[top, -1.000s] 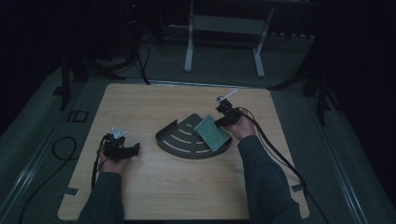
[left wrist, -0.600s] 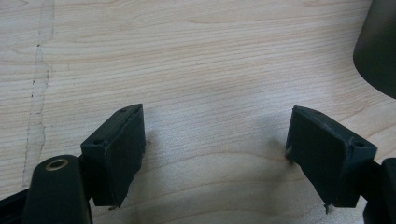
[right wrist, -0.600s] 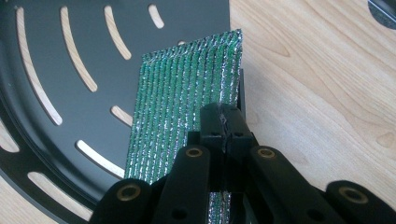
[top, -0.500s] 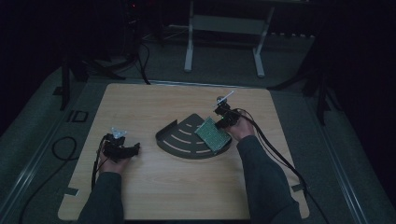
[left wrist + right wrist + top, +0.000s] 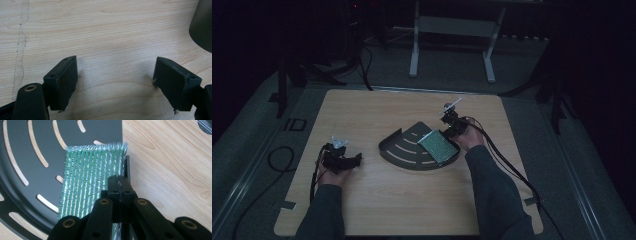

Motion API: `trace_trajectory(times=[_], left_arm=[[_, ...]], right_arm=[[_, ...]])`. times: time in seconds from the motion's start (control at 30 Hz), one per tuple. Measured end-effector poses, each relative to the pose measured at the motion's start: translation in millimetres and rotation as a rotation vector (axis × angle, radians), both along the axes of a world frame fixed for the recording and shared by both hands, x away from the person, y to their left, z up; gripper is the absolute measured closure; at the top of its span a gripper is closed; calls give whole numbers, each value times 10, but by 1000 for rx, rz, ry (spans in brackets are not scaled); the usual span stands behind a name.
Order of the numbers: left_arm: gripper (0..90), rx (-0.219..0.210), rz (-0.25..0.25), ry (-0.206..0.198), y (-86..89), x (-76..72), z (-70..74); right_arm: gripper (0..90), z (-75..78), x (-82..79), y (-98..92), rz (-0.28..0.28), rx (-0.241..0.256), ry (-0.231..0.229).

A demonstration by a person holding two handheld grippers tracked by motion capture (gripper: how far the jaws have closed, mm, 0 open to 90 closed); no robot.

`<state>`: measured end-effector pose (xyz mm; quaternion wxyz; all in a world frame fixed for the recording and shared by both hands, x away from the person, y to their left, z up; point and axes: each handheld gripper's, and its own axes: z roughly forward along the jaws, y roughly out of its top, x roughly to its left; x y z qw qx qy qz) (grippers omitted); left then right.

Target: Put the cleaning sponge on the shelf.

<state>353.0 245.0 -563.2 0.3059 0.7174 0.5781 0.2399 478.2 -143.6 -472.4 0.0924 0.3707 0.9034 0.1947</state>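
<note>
Tabletop (image 5: pixel 362 210) of pale wood grain takes up most of my high view, with dim grey floor around it. On it, right of centre, I see a black fan-shaped plate (image 5: pixel 404 147) cut with curved slots, lying flat. A green woven mat (image 5: pixel 438 146) with silvery threads rests across the plate's right part, its far edge at the plate's straight side. In the right gripper view the mat (image 5: pixel 85 185) lies over the slotted plate (image 5: pixel 32 152), and bare wood shows to the right.

My right gripper (image 5: pixel 451 125) sits at the mat's right edge, held by the right hand (image 5: pixel 468 139). In its own view its jaws are pressed together on the mat's fringe edge, pinching it (image 5: pixel 120 187).

My left gripper (image 5: pixel 343 160) rests low over bare wood at the table's left, well apart from the plate, in the left hand (image 5: pixel 332 175). Its own view shows the jaws spread wide with nothing between them (image 5: pixel 115 75), and the plate's dark rim (image 5: pixel 202 27) at upper right.
</note>
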Motion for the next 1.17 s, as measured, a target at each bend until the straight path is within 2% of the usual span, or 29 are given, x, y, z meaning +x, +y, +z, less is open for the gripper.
trace_trajectory(times=[0.3,0.47,0.57,0.67,0.73,0.83,0.97,1.17], left_arm=[[203,0,0,0,0,0,0],[203,0,0,0,0,0,0],[202,0,0,0,0,0,0],[203,0,0,0,0,0,0],[203,0,0,0,0,0,0],[202,0,0,0,0,0,0],[202,0,0,0,0,0,0],[202,0,0,1,0,0,0]], right_arm=[[887,44,-16,-27,-6,6,-9],[780,108,-52,-70,-11,15,-35],[681,124,-69,-126,-20,40,-35],[618,119,-79,-203,-40,53,-33],[604,115,-81,-232,-45,58,-34],[564,111,-113,-362,-71,97,-16],[541,122,-157,-472,-95,121,-18],[506,100,-268,-614,-102,125,-24]])
